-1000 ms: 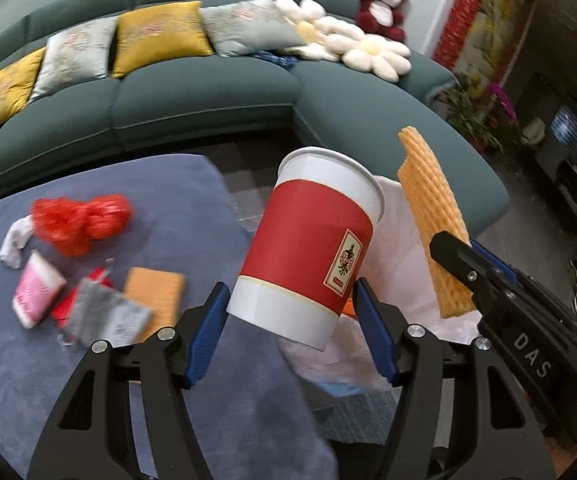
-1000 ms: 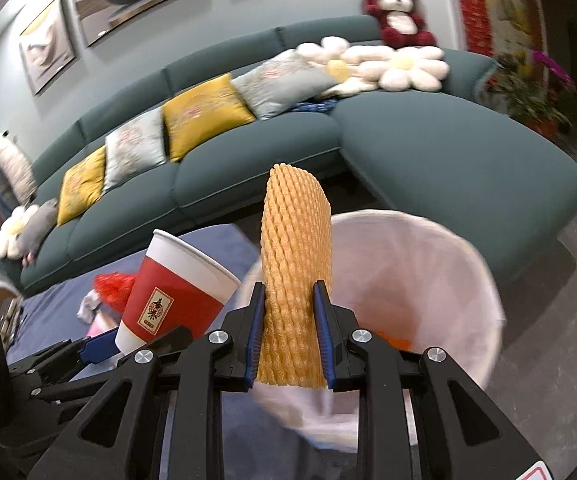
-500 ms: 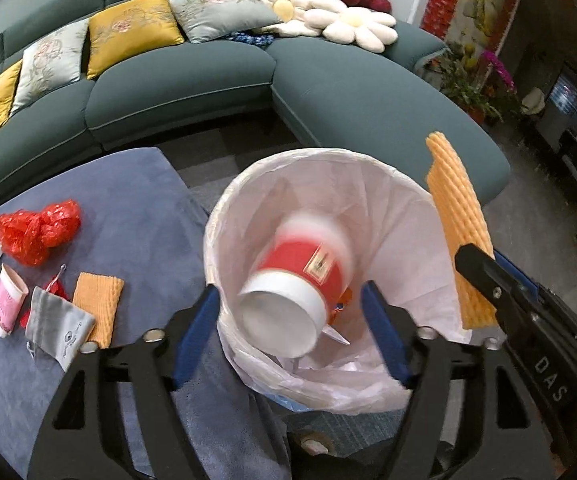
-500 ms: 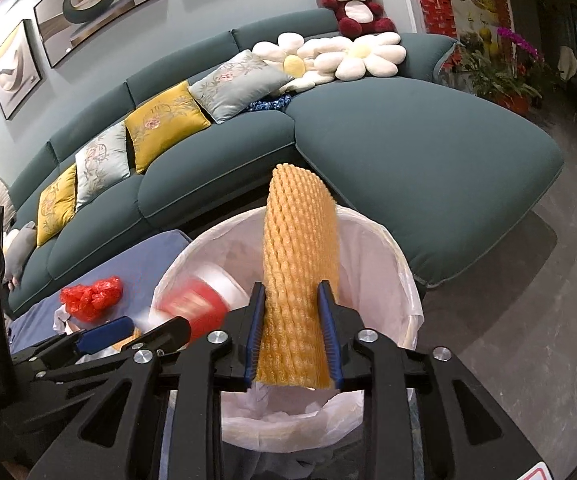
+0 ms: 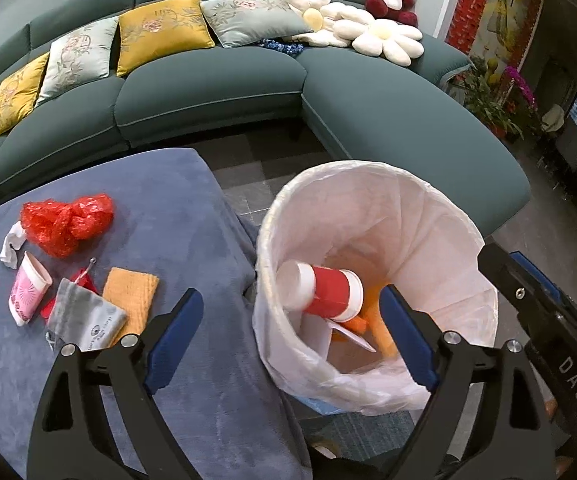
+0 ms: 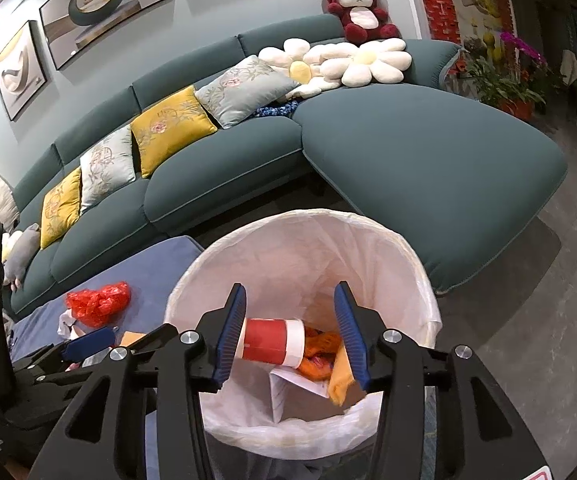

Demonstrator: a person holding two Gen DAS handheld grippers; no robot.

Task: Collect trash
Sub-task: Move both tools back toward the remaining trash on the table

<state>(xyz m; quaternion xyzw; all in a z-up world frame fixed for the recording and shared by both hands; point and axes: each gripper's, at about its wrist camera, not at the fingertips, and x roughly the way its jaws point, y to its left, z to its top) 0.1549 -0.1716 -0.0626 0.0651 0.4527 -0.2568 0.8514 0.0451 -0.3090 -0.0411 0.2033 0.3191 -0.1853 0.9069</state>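
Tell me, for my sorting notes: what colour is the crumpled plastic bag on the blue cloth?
Red plastic bag, clearest in the left wrist view.

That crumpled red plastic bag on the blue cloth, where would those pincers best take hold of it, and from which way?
Probably from straight above, across the narrow waist of the crumpled red plastic bag, where its two puffy lobes meet. It lies low and loose on the blue cloth, with no rim or handle showing, so fingers closing on that bunched middle should gather enough film. The white scrap touching its left end is best avoided.

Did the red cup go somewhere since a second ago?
Yes. The red paper cup dropped from between the left tool's fingers, above the rim, down into the white-lined trash bin, where it lies on its side among the other trash.
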